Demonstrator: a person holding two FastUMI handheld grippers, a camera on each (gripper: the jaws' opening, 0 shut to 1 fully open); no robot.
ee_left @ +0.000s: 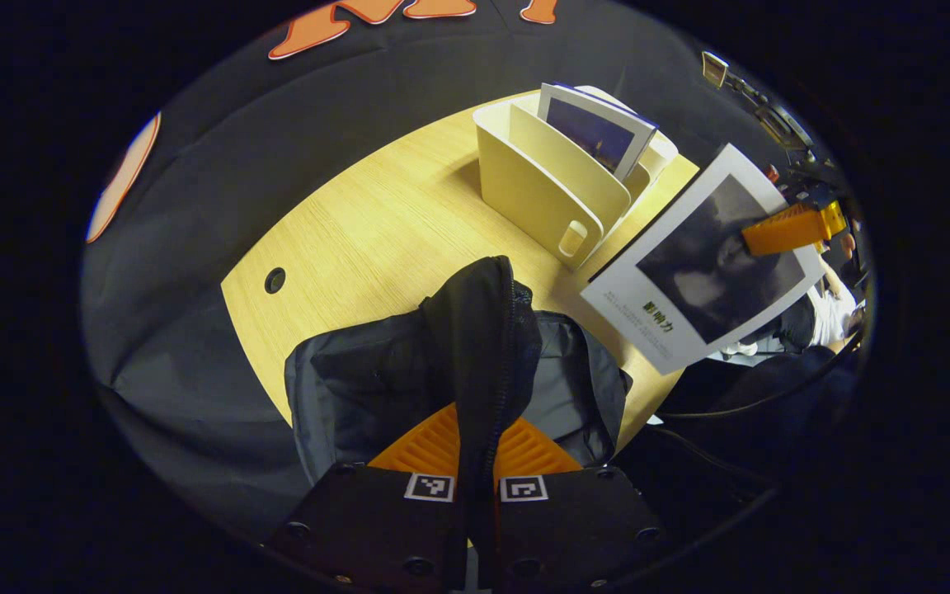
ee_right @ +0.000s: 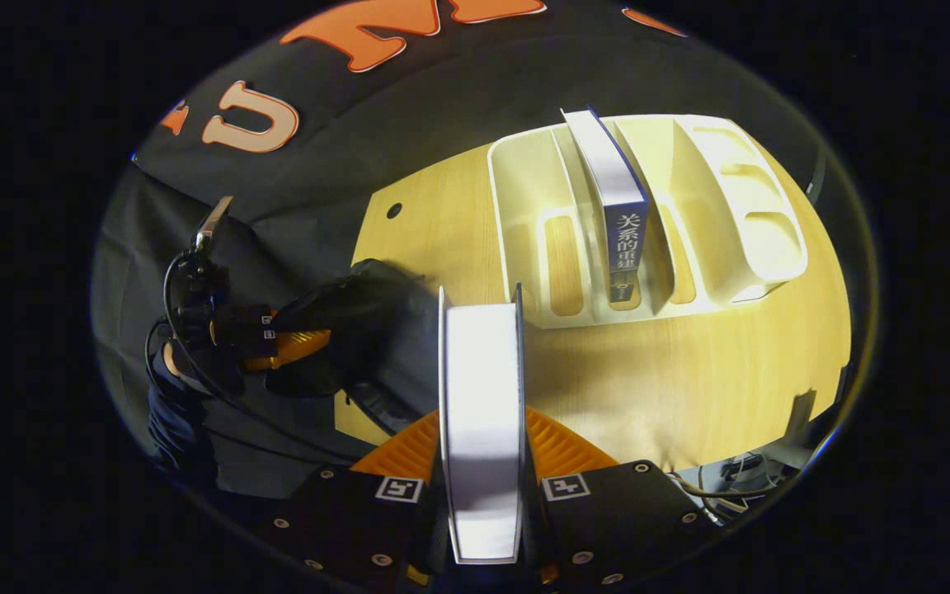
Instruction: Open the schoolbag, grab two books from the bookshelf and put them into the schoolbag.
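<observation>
In the left gripper view my left gripper [ee_left: 477, 462] is shut on the black flap [ee_left: 479, 330] of the dark schoolbag [ee_left: 359, 388], lifting it so the bag's grey inside [ee_left: 562, 388] gapes. The right gripper [ee_left: 788, 229] shows farther off, holding a book with a dark cover picture [ee_left: 702, 268] above the table's edge. In the right gripper view my right gripper [ee_right: 482, 462] is shut on that white book [ee_right: 482, 412], seen edge-on. A cream bookshelf [ee_right: 689, 206] stands behind it with one book [ee_right: 619, 206] upright in a slot. The left gripper [ee_right: 289, 346] grips the schoolbag [ee_right: 376, 330] at the left.
The light wooden table [ee_left: 376, 231] carries the cream bookshelf [ee_left: 541, 186] with its upright book [ee_left: 594, 132] at the back. A round cable hole [ee_left: 275, 280] sits near the table's left edge. Black cloth hangs behind. Cables trail below the table's right edge.
</observation>
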